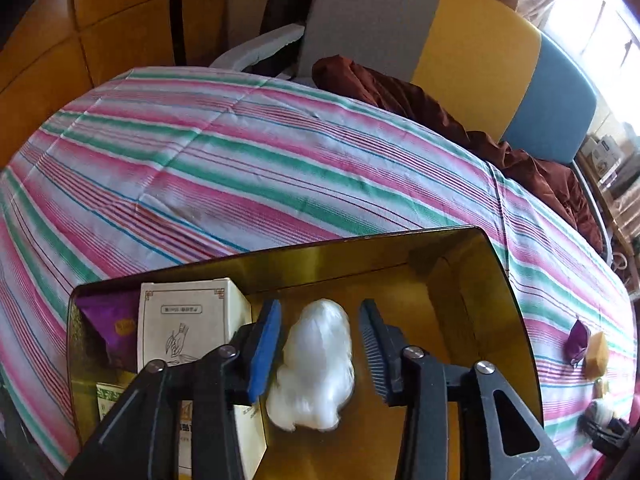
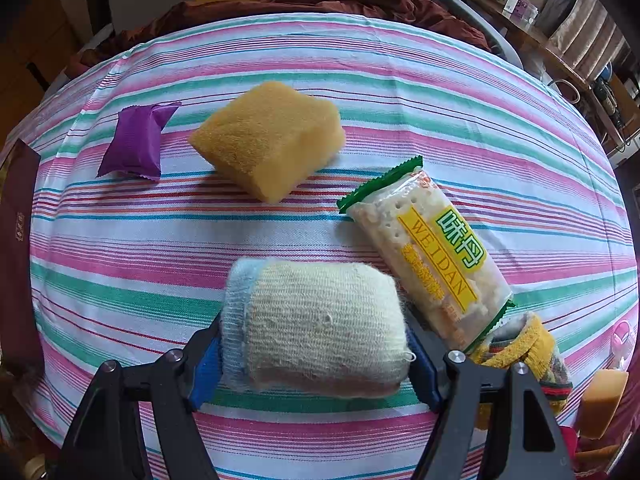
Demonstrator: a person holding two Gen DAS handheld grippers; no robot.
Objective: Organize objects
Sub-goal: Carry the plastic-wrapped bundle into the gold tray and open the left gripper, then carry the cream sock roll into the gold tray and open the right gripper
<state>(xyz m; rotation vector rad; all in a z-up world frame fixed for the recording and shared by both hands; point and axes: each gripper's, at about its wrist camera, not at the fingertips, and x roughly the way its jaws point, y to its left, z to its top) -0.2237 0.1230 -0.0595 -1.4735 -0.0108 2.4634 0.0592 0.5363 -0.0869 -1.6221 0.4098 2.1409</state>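
- White plastic bag (image 1: 314,364), crumpled into a wad, lies on the floor of the gold tray (image 1: 460,280), between the fingers of my left gripper (image 1: 320,350).
- My left gripper stands partly apart over the tray; the blue pad (image 1: 264,350) on one side sits just beside the wad, the other finger stays clear of it, so nothing is pressed.
- Just outside that blue pad a cream box (image 1: 188,324) with a line drawing stands in the tray, and beyond it a purple packet (image 1: 114,326) leans in the tray's corner.
- My right gripper (image 2: 316,356) holds a cream loofah scrubber (image 2: 320,324) with a pale blue end, both fingers pressed against its sides above the striped cloth (image 2: 160,240).
- Ahead of my right gripper a yellow sponge (image 2: 268,136) lies on the cloth, and a purple candy wrapper (image 2: 136,140) lies near the sponge's far side.
- Beside the scrubber a cracker pack (image 2: 432,256) with green ends lies slanted, its near end over a knitted yellow item (image 2: 528,344).
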